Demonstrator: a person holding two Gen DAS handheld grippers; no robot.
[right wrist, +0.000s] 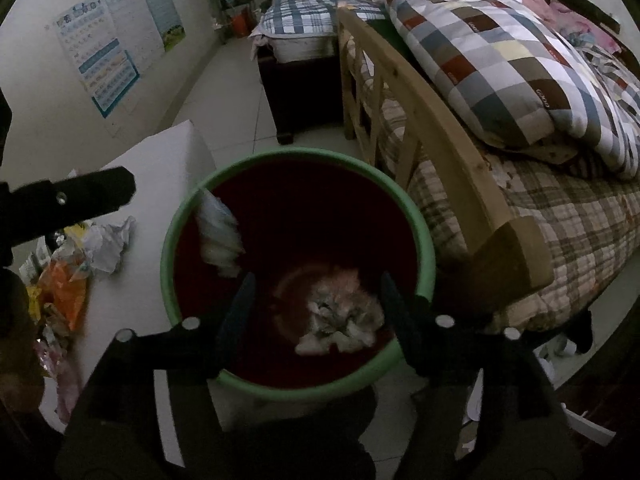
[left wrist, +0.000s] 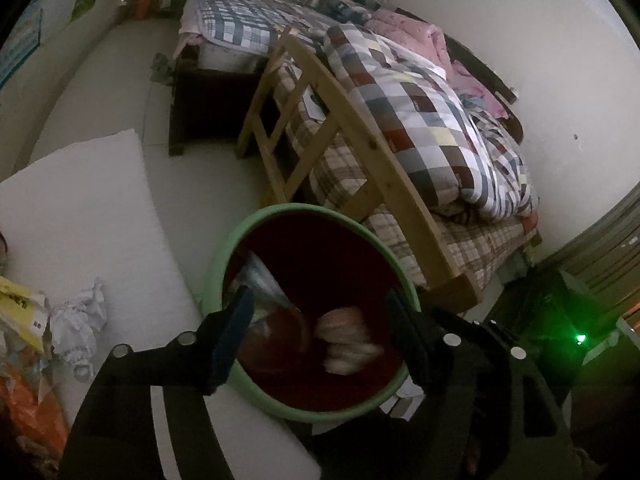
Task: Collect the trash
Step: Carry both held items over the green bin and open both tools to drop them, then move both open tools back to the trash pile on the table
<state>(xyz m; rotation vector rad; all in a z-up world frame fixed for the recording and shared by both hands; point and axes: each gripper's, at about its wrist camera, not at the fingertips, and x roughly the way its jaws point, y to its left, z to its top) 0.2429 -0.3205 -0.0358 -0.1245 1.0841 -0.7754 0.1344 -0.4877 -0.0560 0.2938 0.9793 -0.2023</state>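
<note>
The trash bin, green-rimmed with a dark red interior, stands on the floor between the white table and the wooden bed frame. Inside the bin, a crumpled pinkish wad lies on the bottom, and a pale plastic wrapper leans against the table-side wall.

The left gripper is positioned above the bin opening, fingers spread apart, grasping nothing. The right gripper is likewise above the opening, fingers spread apart and empty.

On the table beside the bin, a crumpled white paper lies next to orange packaging and a yellow wrapper.

A checked quilt lies on the bed behind the bin.
</note>
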